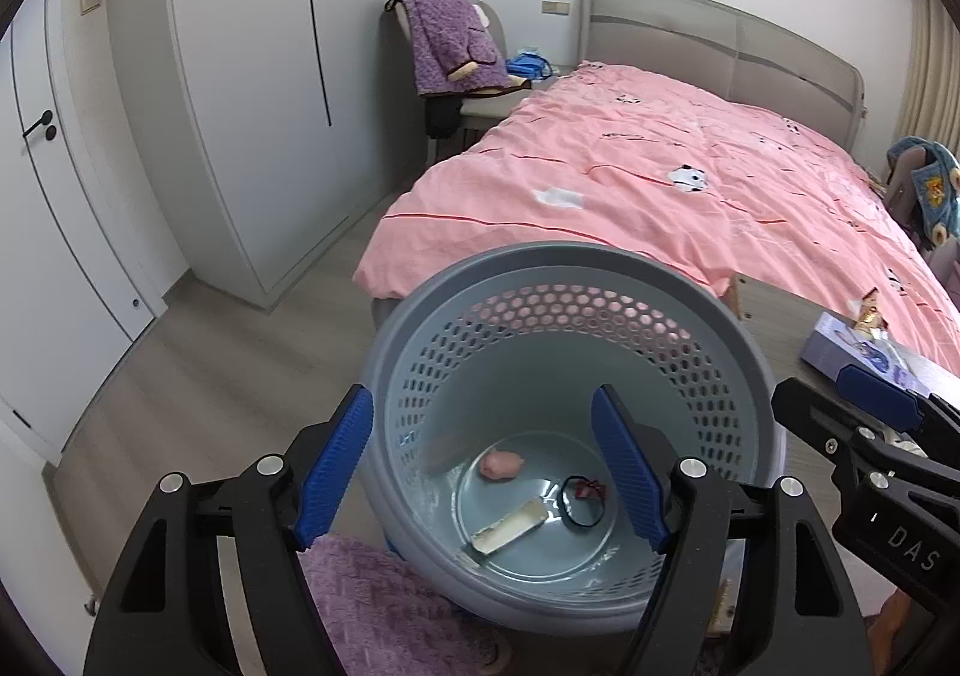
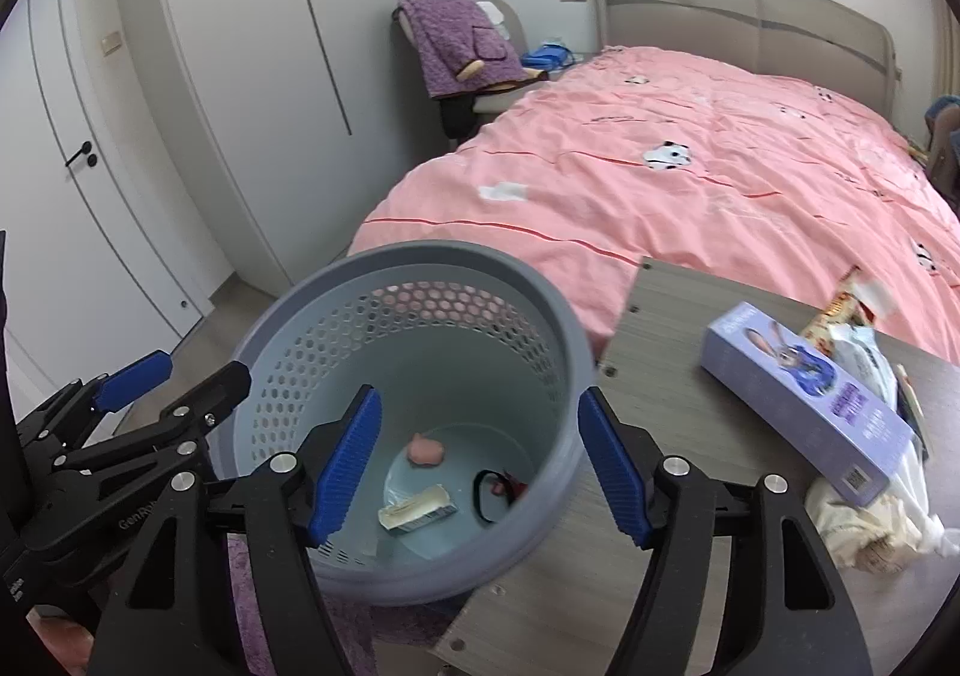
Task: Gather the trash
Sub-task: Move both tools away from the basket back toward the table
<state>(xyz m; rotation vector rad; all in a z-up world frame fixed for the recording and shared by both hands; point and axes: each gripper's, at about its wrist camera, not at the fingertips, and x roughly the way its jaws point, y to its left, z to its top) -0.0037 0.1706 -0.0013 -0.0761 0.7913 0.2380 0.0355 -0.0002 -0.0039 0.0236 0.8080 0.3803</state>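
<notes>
A grey-blue perforated bin (image 1: 564,256) stands beside the table's corner, and I look down into it in both views. On its floor lie a pink lump (image 1: 501,463), a white stick-shaped piece (image 1: 510,532) and a black hair tie (image 1: 579,502). My left gripper (image 1: 482,391) hangs open above the bin's near side with nothing between its blue pads. My right gripper (image 2: 478,393) is open too, above the bin's near rim (image 2: 420,250), and holds nothing. Each gripper shows in the other's view: the right gripper (image 1: 816,385) at the right edge, the left gripper (image 2: 201,367) at the left.
On the grey wood table (image 2: 690,406) lie a purple box (image 2: 804,394), a snack wrapper (image 2: 852,298) and a crumpled white bag (image 2: 870,520). A bed with a pink cover (image 2: 690,166) is behind. Purple fuzzy fabric (image 1: 372,586) lies under the bin. A draped chair (image 2: 456,40) stands by the wardrobe.
</notes>
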